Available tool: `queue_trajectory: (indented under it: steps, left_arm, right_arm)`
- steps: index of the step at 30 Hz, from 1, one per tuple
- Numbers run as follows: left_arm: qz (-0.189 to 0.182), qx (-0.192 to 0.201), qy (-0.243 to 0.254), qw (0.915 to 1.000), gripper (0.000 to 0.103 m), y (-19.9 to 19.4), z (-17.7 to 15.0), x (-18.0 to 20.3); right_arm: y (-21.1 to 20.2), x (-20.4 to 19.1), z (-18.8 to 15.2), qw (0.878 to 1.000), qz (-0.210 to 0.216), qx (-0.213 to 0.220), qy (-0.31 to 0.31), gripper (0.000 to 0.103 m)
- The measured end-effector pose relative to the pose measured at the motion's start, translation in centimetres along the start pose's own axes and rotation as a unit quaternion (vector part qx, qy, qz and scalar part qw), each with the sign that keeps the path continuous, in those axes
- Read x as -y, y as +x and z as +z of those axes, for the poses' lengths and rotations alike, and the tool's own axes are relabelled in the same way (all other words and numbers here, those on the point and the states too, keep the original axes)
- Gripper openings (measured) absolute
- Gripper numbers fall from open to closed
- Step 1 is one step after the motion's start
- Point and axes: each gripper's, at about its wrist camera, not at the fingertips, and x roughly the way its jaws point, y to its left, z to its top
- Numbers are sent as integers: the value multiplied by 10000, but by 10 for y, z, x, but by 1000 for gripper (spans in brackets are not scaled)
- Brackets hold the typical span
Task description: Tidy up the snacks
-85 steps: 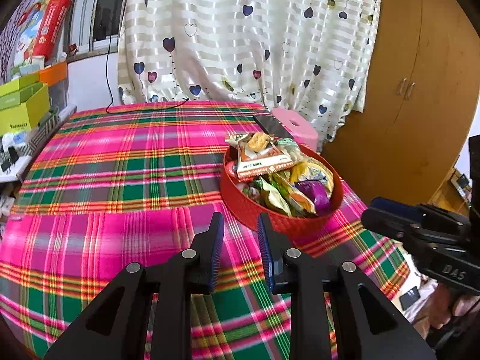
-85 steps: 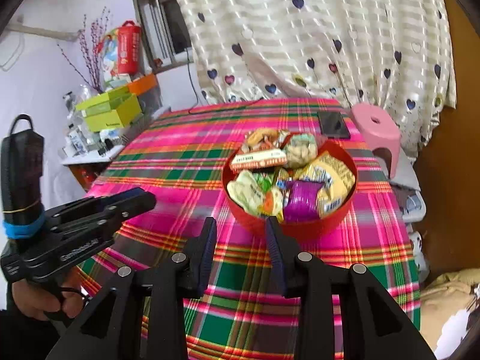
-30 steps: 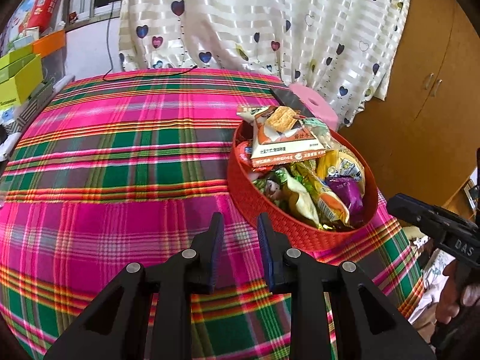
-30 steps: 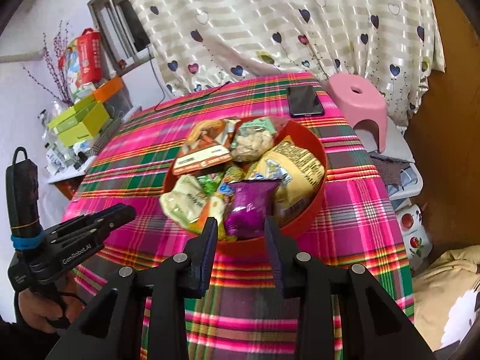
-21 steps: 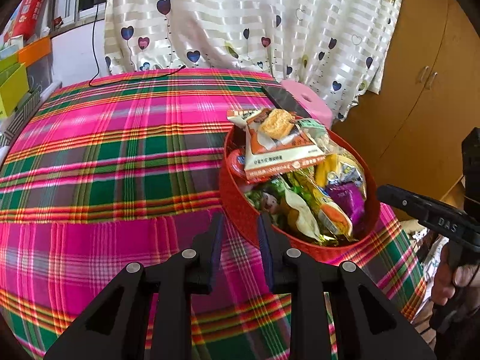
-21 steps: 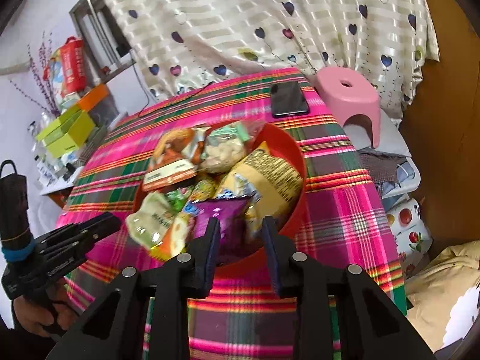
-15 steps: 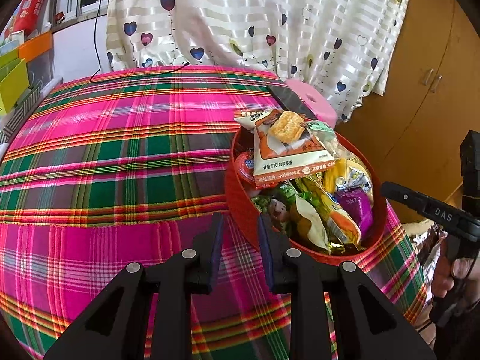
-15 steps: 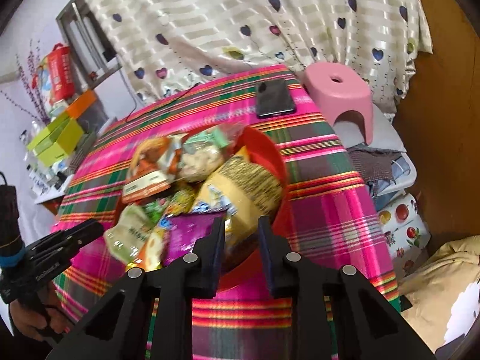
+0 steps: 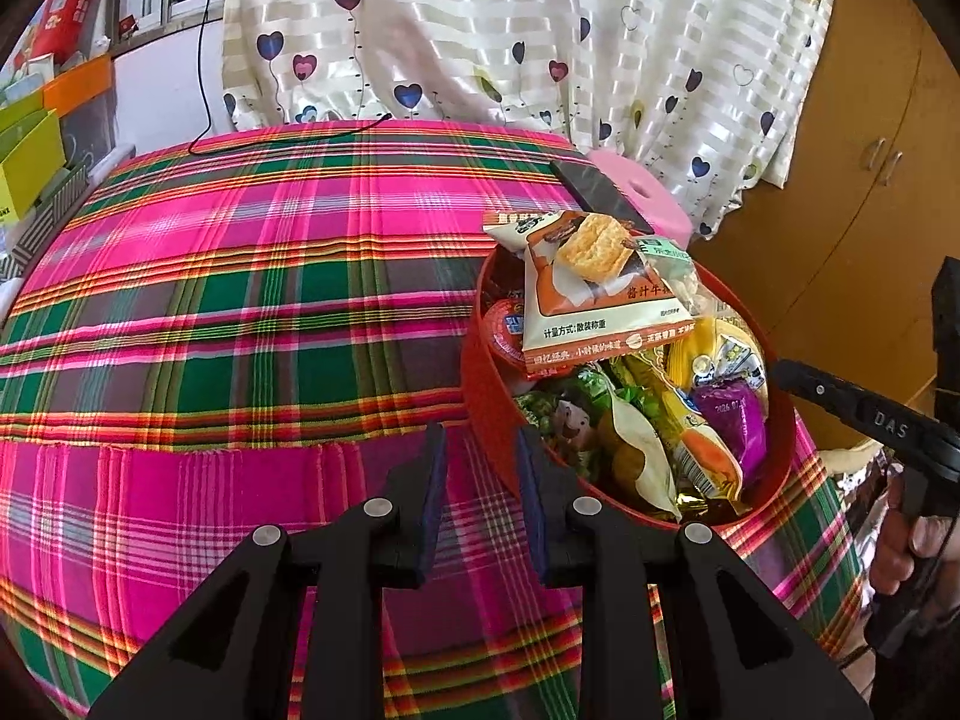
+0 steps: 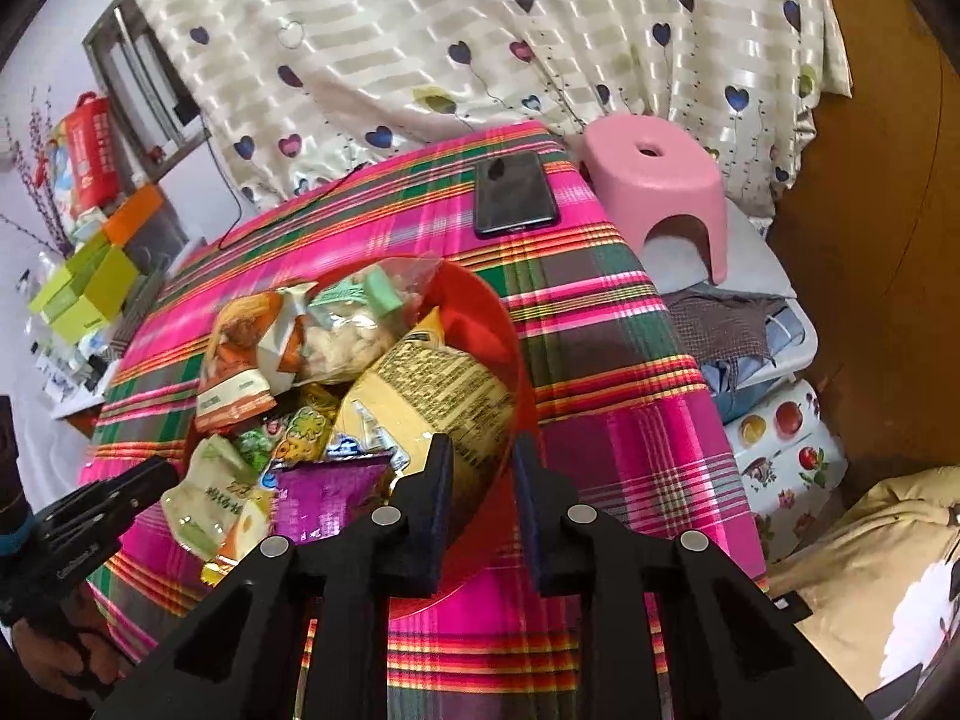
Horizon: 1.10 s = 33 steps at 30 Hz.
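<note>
A round red bowl (image 9: 486, 420) heaped with snack packets sits on a bench covered by a pink and green plaid cloth (image 9: 240, 312), near the cloth's right edge. On top of the heap lies a white and orange cracker packet (image 9: 591, 300); below it are a purple packet (image 9: 735, 429), a big yellow packet (image 10: 432, 390) and a pale green packet (image 10: 210, 492), with a clear bag of pale pieces (image 10: 354, 336) toward the far side.

The left tongs (image 9: 477, 468) hover over the cloth just beside the bowl's near left wall, the two fingers slightly apart with nothing between them. The right tongs (image 10: 477, 474) hang over the bowl's right rim: their left finger is above the yellow packet, their right finger is outside the bowl, and they too stand a little open and hold nothing.

A dark phone (image 10: 516, 192) lies flat on the cloth beyond the bowl, well apart from it. A pink stool (image 10: 657, 180) stands off the bench's far right corner, in front of a heart-print curtain (image 9: 510, 30).
</note>
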Motion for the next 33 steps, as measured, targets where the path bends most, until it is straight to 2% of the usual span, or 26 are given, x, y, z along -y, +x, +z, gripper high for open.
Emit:
queue_trajectory:
  steps: [4, 7, 10, 18, 21, 29, 33]
  left_arm:
    - [86, 13, 41, 10000, 24, -2, -2, 2]
    - [2, -51, -18, 10000, 24, -1, -4, 0]
    - [124, -132, -4, 9998, 24, 0, -5, 2]
    - [165, -45, 171, 9997, 24, -7, -7, 14]
    - [115, -16, 218, 9997, 24, -10, -9, 17]
    - [233, -60, 329, 9992, 24, -15, -14, 28]
    - [182, -77, 409, 9990, 24, -17, -17, 34]
  right_arm:
    - [-6, -2, -5, 9999, 85, 52, 60, 20]
    - [-9, -7, -9, 9999, 117, 32, 14, 21]
    - [-12, -15, -14, 9999, 136, -2, -92, 22]
    - [-17, -30, -24, 9994, 210, -69, -258, 25]
    - [-19, -37, -29, 9991, 224, -100, -343, 28]
    - [-24, -62, -47, 9967, 287, -246, -725, 46]
    - [-23, -68, -53, 9960, 301, -329, -776, 47]
